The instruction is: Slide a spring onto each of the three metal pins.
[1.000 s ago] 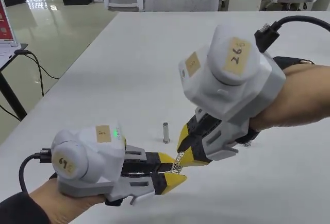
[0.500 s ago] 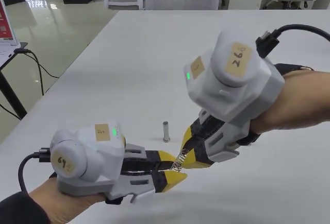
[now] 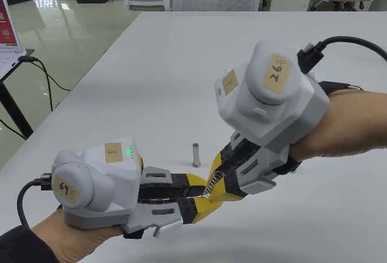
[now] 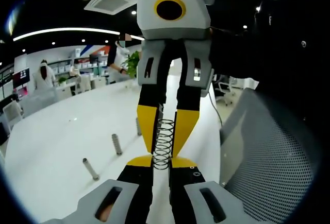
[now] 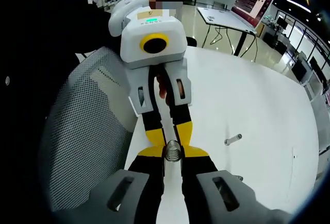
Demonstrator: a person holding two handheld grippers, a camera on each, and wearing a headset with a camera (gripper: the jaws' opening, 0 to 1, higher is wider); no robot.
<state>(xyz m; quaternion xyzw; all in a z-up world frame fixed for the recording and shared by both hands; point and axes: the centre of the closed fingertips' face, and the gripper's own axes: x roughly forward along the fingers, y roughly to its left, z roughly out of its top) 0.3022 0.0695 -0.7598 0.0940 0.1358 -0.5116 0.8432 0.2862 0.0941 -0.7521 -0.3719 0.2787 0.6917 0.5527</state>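
Above the near part of the white table (image 3: 151, 63), the left gripper (image 3: 202, 197) is pinched almost shut on one end of the spring (image 3: 209, 185). The right gripper (image 3: 218, 182) clasps its coils from the right, jaws narrowly parted. The upright pin (image 3: 196, 154) stands just beyond, so one grip should ease off slowly, keeping the spring straight.

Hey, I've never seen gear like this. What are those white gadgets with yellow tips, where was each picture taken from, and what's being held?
There is no robot here. A person holds a two-jaw gripper in each hand, the left gripper and the right gripper. The head view comes from a headset camera looking down. Each round picture comes from a camera riding on one gripper, facing the other. Both sets of jaws appear closed on one small spring. A metal pin stands on the white table.
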